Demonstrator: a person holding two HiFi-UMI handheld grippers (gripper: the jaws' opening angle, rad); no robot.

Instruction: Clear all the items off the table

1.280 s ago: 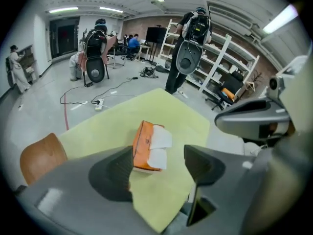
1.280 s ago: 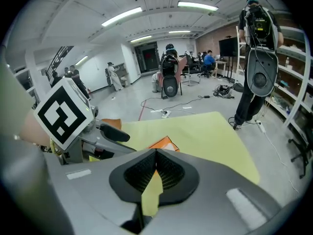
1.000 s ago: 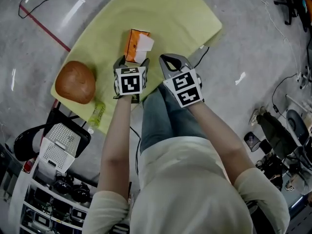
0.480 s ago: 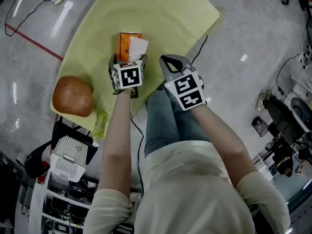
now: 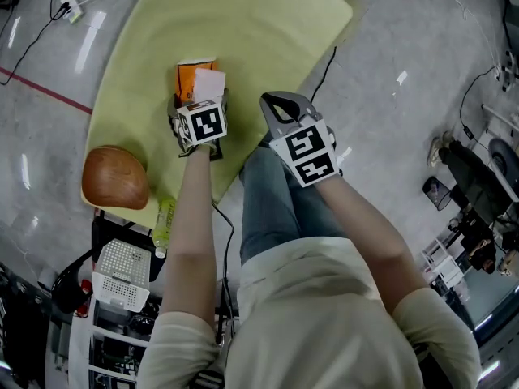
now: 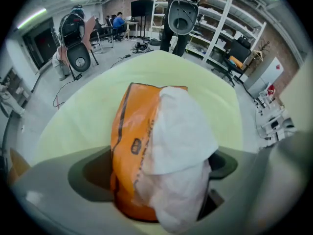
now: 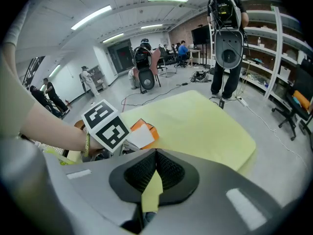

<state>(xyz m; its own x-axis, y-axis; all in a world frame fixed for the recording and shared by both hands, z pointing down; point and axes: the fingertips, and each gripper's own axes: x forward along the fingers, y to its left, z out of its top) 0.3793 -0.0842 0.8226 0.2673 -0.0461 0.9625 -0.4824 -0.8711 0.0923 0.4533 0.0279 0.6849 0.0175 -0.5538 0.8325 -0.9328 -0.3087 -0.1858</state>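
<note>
The left claw (image 5: pixel 199 104) points steeply down at the yellow-green tabletop (image 5: pixel 243 31). Its jaws stand wide apart, having just been opening to their fullest. An orange packet (image 6: pixel 132 146) lies between them, with a white tissue (image 6: pixel 181 131) sticking out of its top. In the left gripper view the packet's near end sits right in the claw's mouth. There is a dark gap between the packet and the jaw on the left of that view, while the tissue bulges over towards the jaw on the right. Neither pad presses on it.

The right claw (image 5: pixel 274 102) is just beside the left claw, over the near edge of the tabletop. Its jaws are pressed together with nothing between them.

A brown domed thing (image 5: pixel 114 177) rests on the tabletop well off to the outer side of the left claw and nearer the person. A green bottle (image 5: pixel 165 221) lies at the tabletop's edge near it.
</note>
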